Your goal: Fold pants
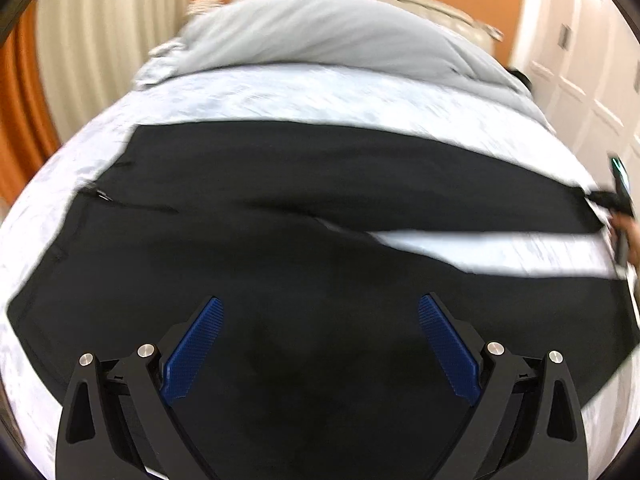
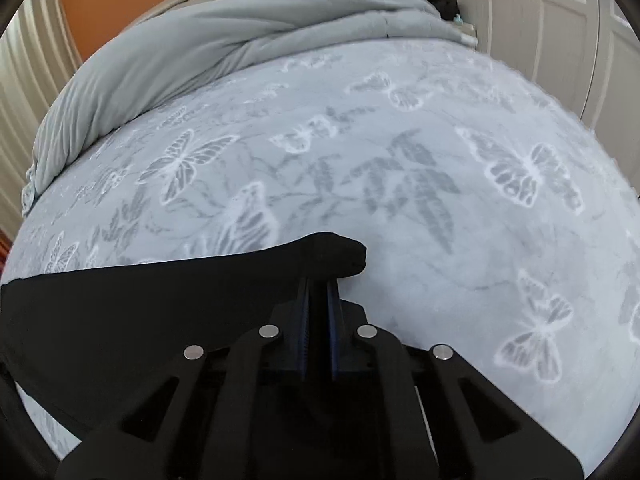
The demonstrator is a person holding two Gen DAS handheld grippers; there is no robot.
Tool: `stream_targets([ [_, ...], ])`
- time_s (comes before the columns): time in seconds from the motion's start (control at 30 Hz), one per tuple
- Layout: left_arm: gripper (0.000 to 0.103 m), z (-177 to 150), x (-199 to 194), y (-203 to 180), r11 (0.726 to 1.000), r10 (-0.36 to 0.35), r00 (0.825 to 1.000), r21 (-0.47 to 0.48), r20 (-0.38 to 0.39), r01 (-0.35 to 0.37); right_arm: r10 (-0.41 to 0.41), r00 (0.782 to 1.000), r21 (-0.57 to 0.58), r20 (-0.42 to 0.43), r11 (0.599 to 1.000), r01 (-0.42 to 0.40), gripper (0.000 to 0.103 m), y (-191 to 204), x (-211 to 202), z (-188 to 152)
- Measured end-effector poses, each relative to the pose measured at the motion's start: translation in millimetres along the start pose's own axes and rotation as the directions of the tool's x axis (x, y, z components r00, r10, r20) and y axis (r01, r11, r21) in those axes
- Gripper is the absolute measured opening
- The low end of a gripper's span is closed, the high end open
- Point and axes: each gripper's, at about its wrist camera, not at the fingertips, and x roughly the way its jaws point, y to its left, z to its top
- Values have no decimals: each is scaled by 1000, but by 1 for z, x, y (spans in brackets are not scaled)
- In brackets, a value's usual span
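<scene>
The black pants (image 1: 280, 208) lie spread flat on the bed (image 1: 280, 96), directly beneath and ahead of the left tool (image 1: 320, 312); both legs run off to that tool's right, with a strip of the butterfly-print sheet (image 2: 400, 168) showing between them; the left tool hangs above the near leg with its blue-padded fingers (image 1: 192, 352) spread wide apart and nothing between them; the right tool (image 2: 318, 292) has its fingers drawn together, clamped on a dark fold at the end of one pants leg, which bulges just ahead of the fingertips; the cloth trails away to that tool's left; a rumpled grey duvet (image 2: 208, 40) lies well ahead of both tools.
</scene>
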Motion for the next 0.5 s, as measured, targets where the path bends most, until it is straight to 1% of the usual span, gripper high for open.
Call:
stream_targets([
  [0.07,96,22,6,29,999,46,999,-24,15,-45,7,1000,4,17,1000,-7,6,3,-8,-1],
  [0.17,96,54,18,66,991,134,990,-30,52,-133,19,999,15,44,1000,-19,6,4,-19,-5],
  [0.2,96,71,25,81,985,170,983,-31,66,-169,10,999,10,48,1000,-11,6,5,-21,-6],
  [0.23,96,85,32,93,981,192,979,-28,74,-190,5,999,8,46,1000,-5,6,5,-22,-7],
  [0.3,96,118,49,123,969,245,964,-40,99,-243,-6,999,4,43,1000,6,6,7,-22,-9],
  [0.33,96,132,59,136,964,267,958,-41,102,-264,-13,999,3,42,1000,13,6,8,-21,-10],
  [0.37,95,146,68,149,952,306,946,-57,103,-302,-16,999,3,42,1000,16,6,9,-21,-11],
  [0.4,95,162,82,166,944,326,940,-78,99,-319,-20,999,3,42,1000,20,6,10,-21,-12],
  [0.43,95,168,89,174,943,329,941,-85,85,-322,-25,999,4,42,1000,25,6,10,-19,-12],
  [0.47,95,178,103,185,946,315,948,-95,46,-310,-31,999,5,41,1000,31,6,11,-18,-13],
  [0.5,95,182,113,191,948,308,951,-96,23,-305,-35,998,5,43,999,35,6,12,-17,-14],
])
